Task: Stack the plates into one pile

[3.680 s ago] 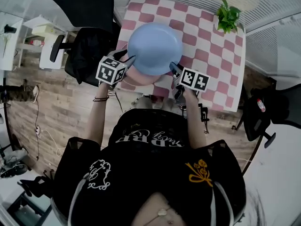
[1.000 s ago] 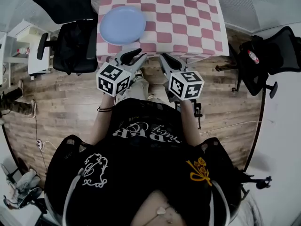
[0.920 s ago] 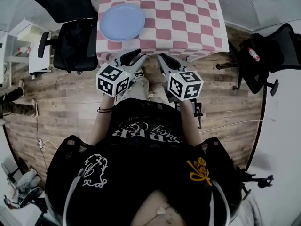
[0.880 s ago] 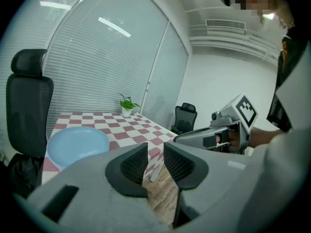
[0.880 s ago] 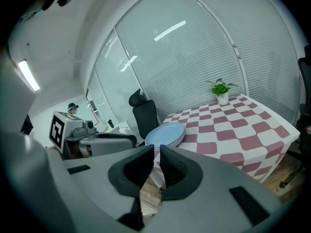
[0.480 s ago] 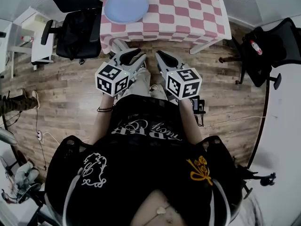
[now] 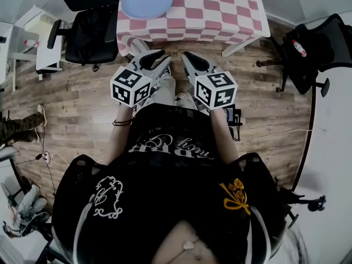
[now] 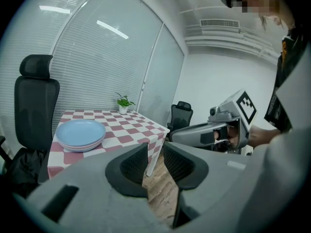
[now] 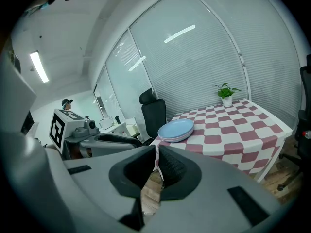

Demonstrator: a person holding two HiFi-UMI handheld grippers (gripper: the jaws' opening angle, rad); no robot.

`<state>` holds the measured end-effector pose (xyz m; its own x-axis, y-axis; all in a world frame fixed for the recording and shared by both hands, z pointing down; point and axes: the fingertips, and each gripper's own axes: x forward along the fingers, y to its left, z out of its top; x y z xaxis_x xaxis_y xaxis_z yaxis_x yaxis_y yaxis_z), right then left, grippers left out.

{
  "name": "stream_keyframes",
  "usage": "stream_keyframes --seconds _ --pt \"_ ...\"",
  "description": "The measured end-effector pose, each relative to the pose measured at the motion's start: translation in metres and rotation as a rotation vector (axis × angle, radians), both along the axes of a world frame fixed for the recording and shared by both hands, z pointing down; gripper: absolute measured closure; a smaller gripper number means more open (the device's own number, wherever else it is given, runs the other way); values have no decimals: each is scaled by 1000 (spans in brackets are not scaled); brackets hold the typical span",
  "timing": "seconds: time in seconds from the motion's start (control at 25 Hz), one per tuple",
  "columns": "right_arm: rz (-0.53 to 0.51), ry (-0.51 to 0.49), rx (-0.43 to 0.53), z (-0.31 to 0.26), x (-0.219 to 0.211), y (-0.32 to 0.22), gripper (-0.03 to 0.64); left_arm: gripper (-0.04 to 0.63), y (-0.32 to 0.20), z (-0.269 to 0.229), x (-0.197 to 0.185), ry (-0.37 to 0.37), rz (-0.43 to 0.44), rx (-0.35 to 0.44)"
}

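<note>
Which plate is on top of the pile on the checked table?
The round light-blue plate; it lies uppermost, with the pink plate showing only as a rim beneath it.

Pretty bright and even; reflected light streaks on the white slatted window blinds point(image 9: 204, 67), heavy fisheye warping around them, dark corners.
</note>
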<state>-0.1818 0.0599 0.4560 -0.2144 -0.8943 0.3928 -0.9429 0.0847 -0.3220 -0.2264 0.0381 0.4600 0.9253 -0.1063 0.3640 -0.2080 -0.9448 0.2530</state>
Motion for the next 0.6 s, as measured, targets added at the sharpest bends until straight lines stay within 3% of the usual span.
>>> stream_keyframes --seconds 0.6 --pt "-25 31 13 -5 4 -8 589 483 0 -9 3 14 9 36"
